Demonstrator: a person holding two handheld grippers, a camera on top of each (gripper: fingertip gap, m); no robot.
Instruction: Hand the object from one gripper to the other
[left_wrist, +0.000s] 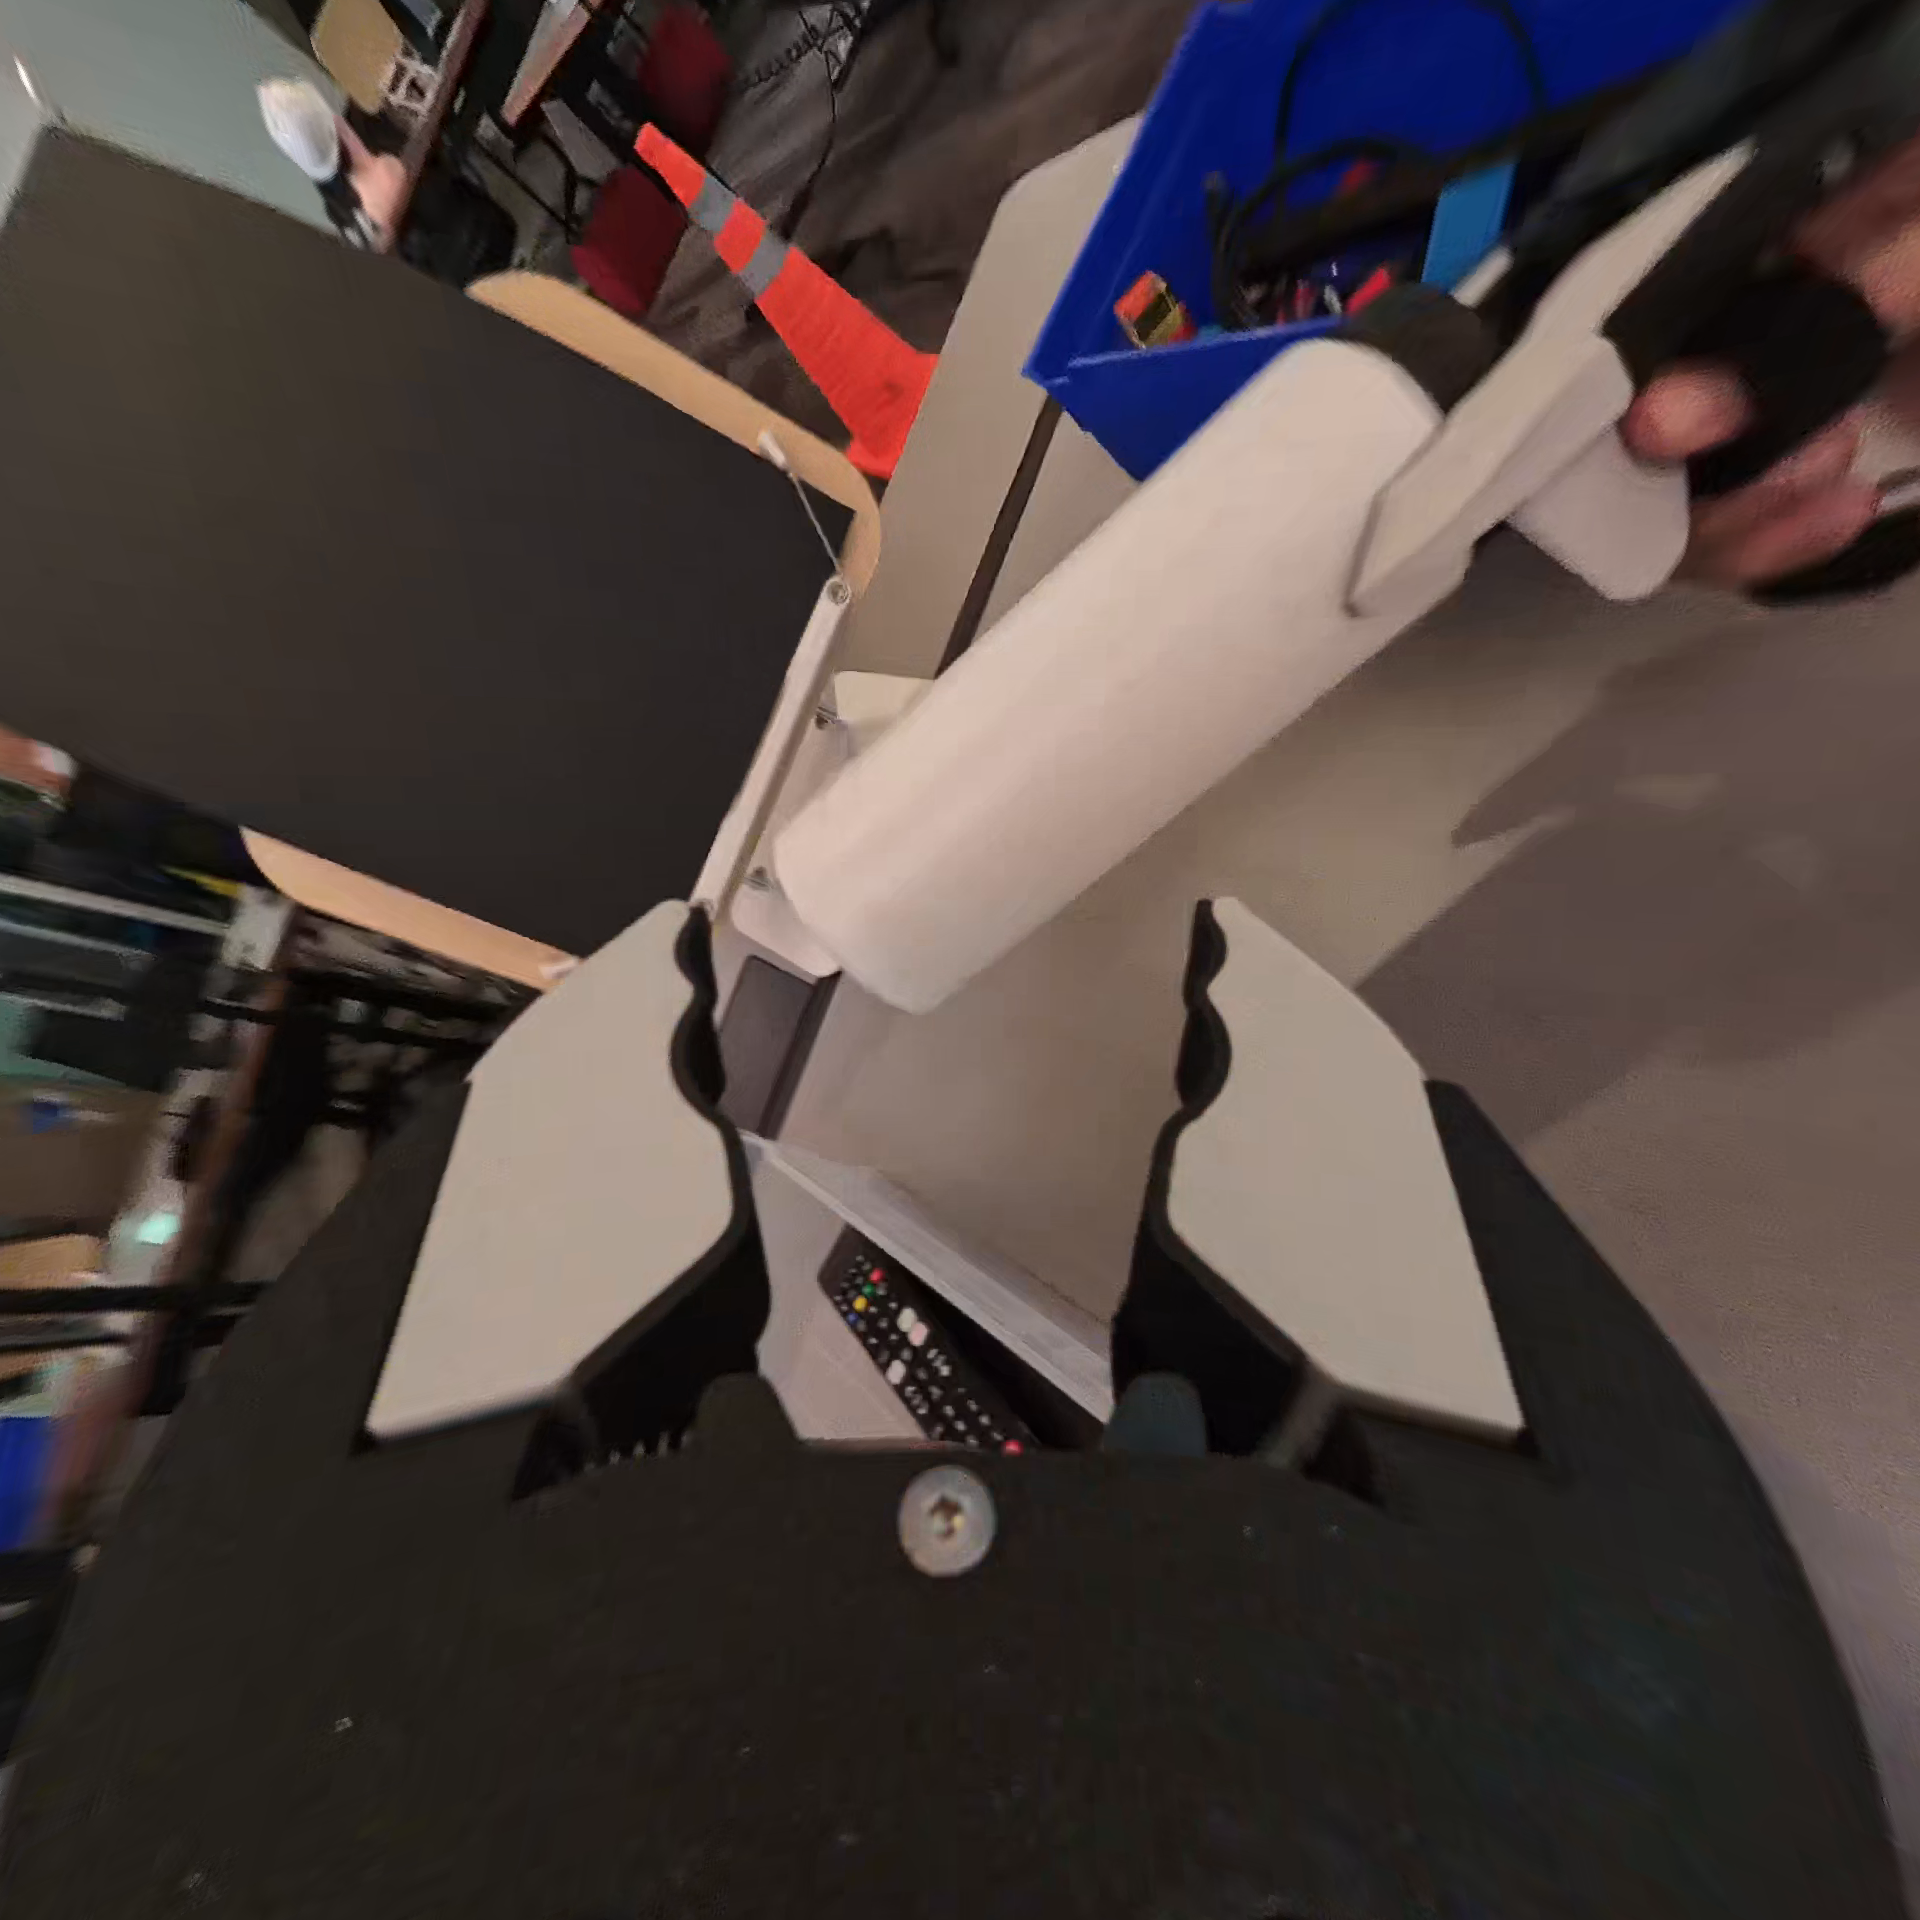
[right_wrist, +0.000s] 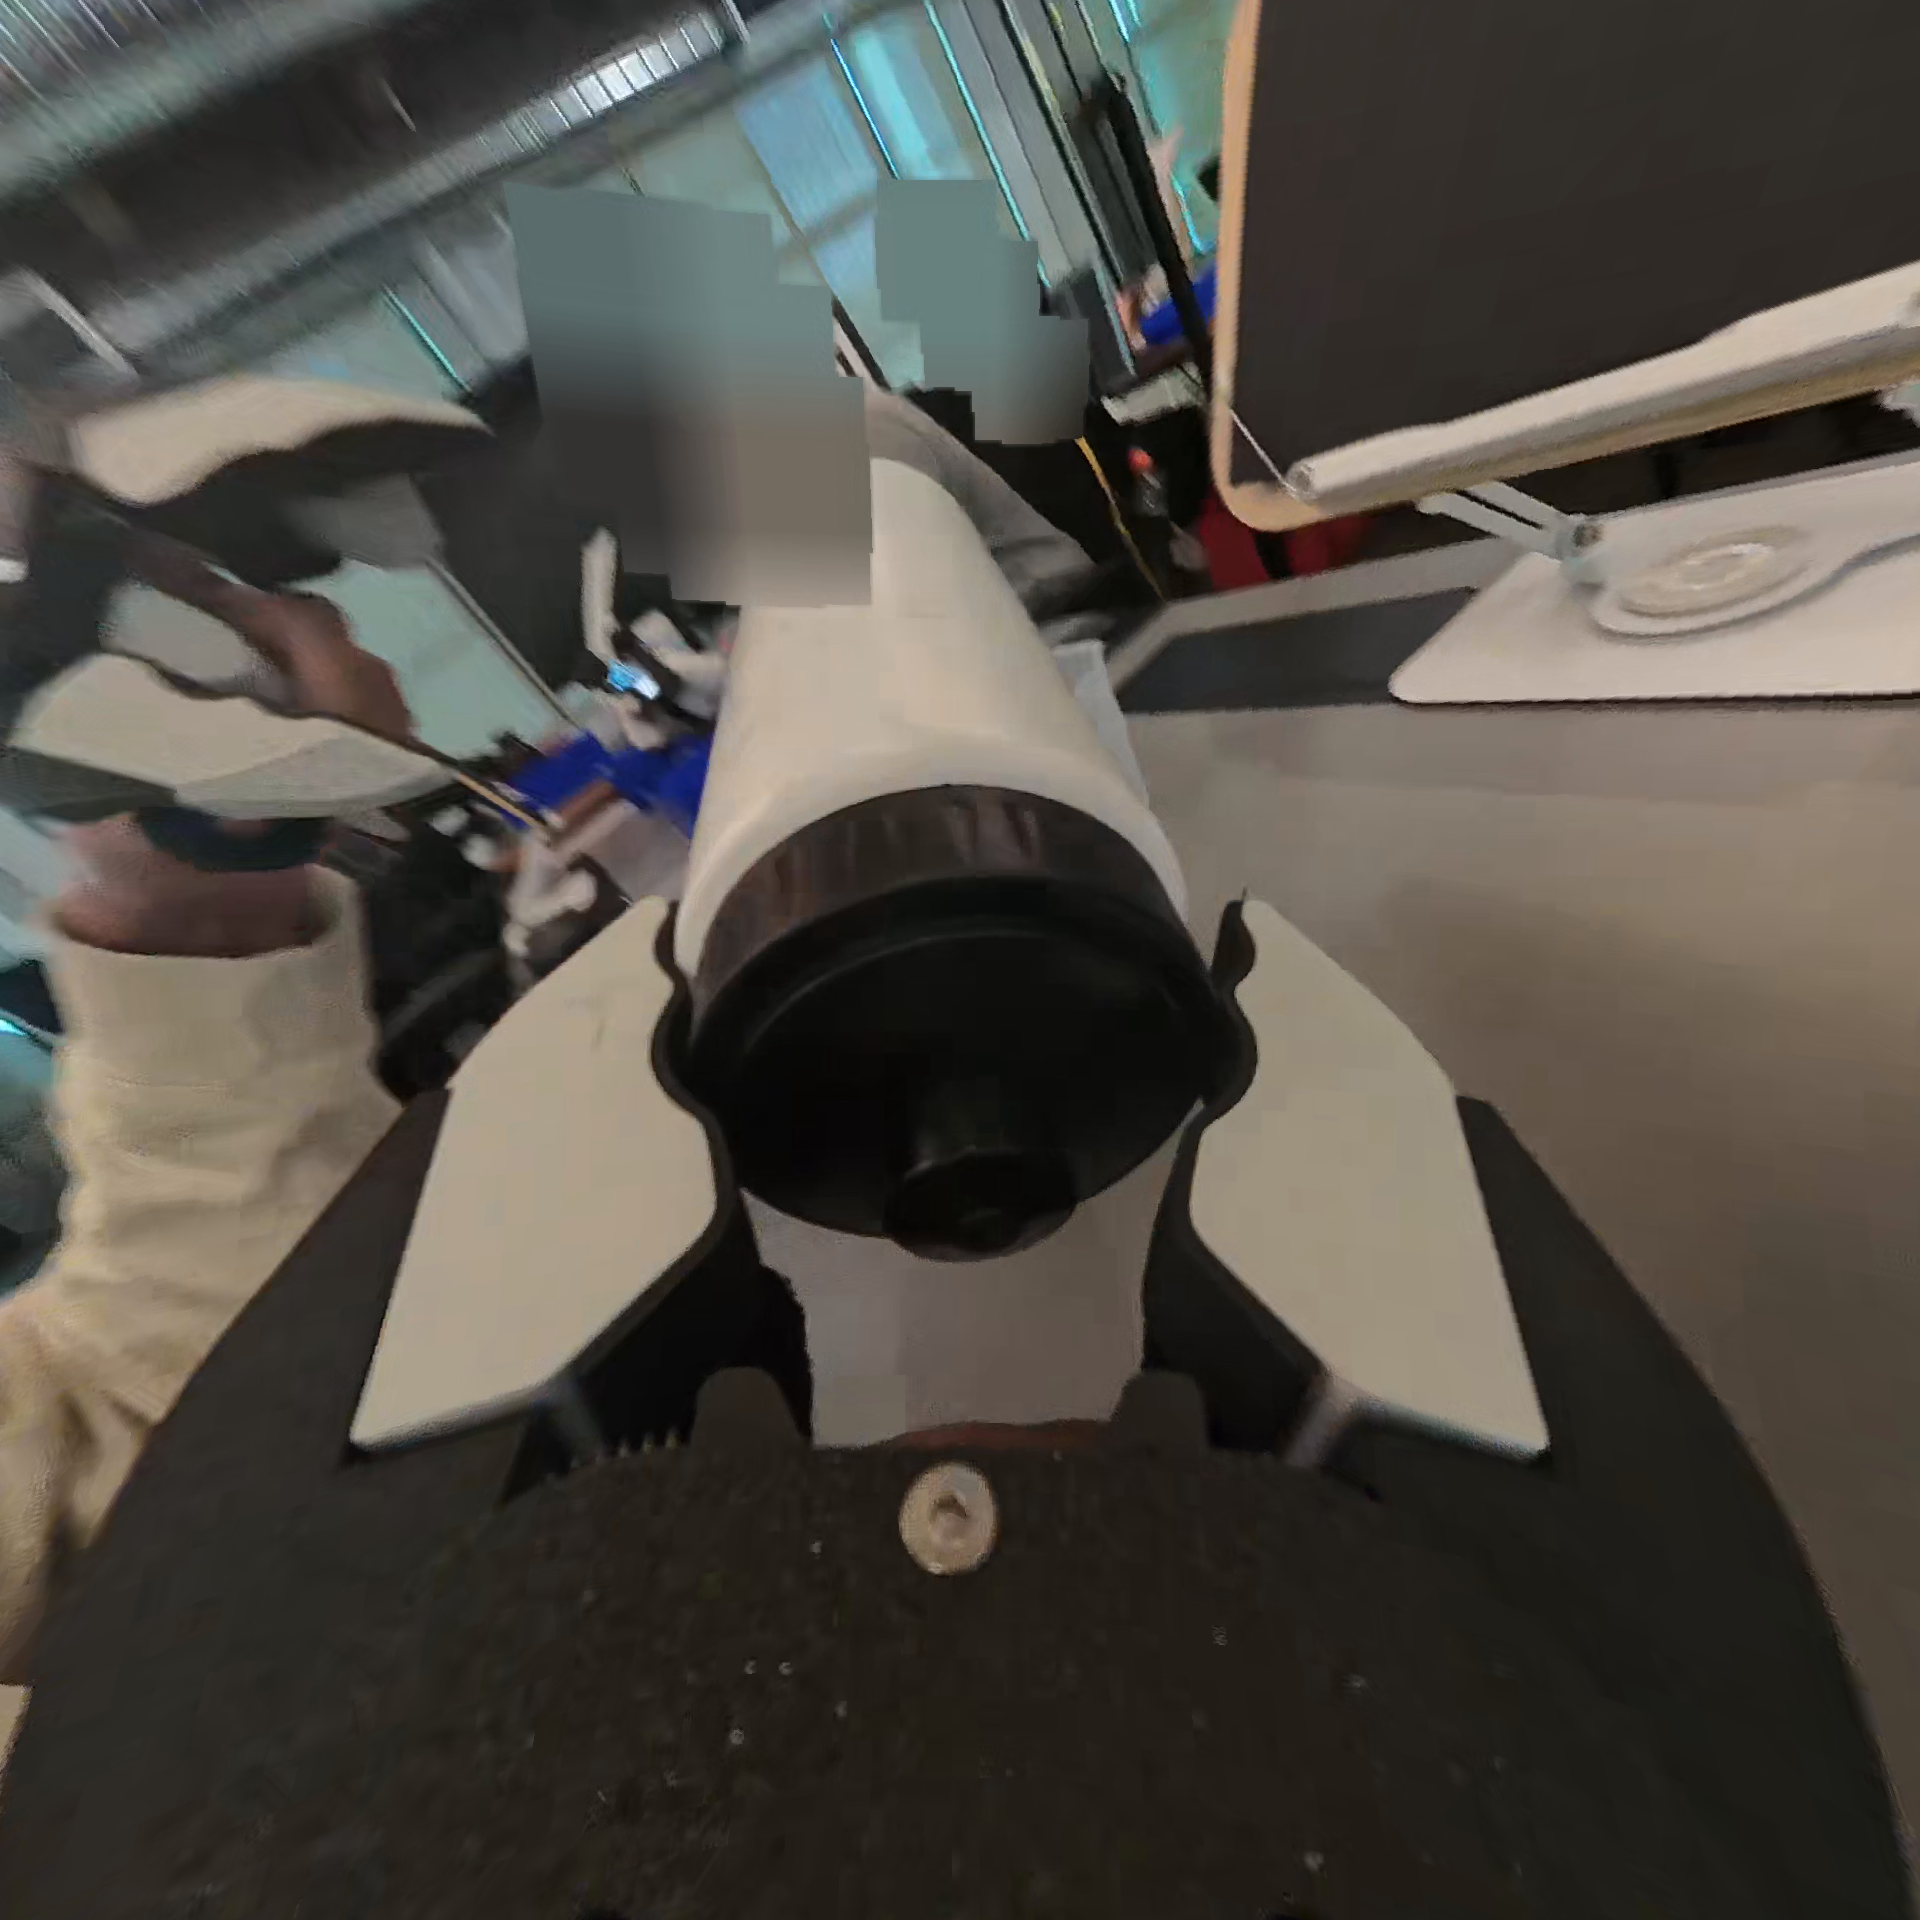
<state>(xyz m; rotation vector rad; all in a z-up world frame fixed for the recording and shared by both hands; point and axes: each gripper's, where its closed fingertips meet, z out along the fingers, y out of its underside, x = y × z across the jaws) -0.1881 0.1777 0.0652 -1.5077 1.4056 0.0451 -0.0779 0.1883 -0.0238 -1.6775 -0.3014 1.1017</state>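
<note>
Left wrist view shows my left tool (left_wrist: 951, 997) gaping empty just beside the bottle (left_wrist: 1081, 696), which my right tool (right_wrist: 951, 997) clamps at the cap, so I'd center before closing.

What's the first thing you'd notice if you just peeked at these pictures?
Probably the big white bottle with its black cap, held at the cap end by the right gripper. In the left wrist view, the left gripper has its jaws wide open just below the bottle's bottom end. Behind, a bright orange cone lies beside a blue bin.
</note>
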